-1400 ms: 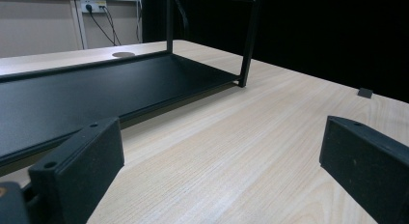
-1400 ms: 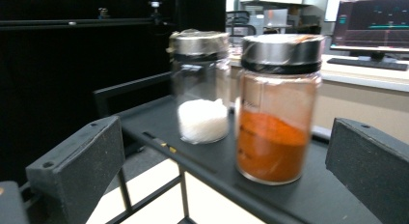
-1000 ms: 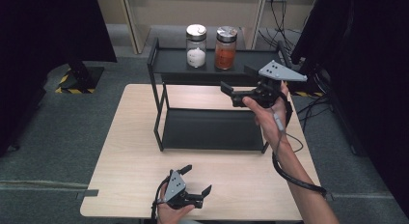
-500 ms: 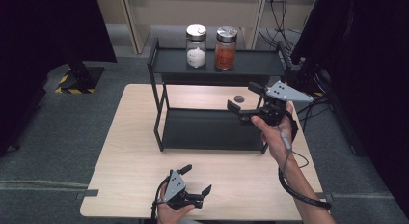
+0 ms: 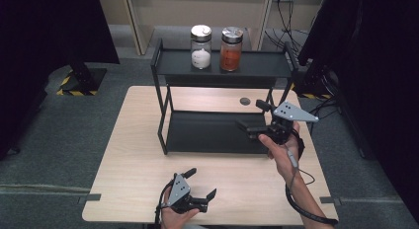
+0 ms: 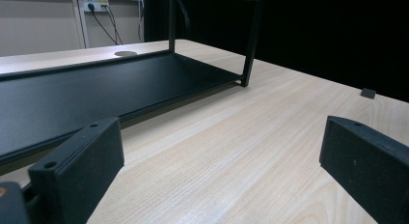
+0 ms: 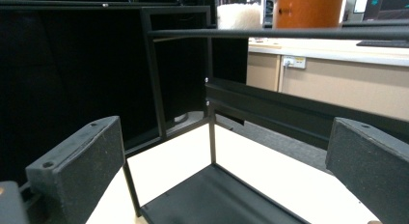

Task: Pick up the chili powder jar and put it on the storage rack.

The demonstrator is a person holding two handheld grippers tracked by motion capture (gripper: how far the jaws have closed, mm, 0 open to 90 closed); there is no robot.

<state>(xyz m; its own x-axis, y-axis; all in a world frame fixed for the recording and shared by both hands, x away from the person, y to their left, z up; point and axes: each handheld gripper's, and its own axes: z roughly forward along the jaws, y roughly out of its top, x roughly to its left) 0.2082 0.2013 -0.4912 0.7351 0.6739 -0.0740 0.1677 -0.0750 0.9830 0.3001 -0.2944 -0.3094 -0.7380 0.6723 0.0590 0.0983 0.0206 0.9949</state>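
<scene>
Right gripper (image 5: pixel 253 119): I hold it above the right end of the rack's lower shelf (image 5: pixel 212 133); jaws spread wide, nothing between them.
Left gripper (image 5: pixel 201 183): I rest it low at the table's (image 5: pixel 133 155) near edge; jaws wide apart, empty.
Rack (image 5: pixel 163 115): black, 2 tiers, standing on the table's far half.
White jar (image 5: pixel 200 47): upright on the top shelf, left of the other jar.
Orange jar (image 5: pixel 231 49): upright just beside it, well apart from both grippers.
</scene>
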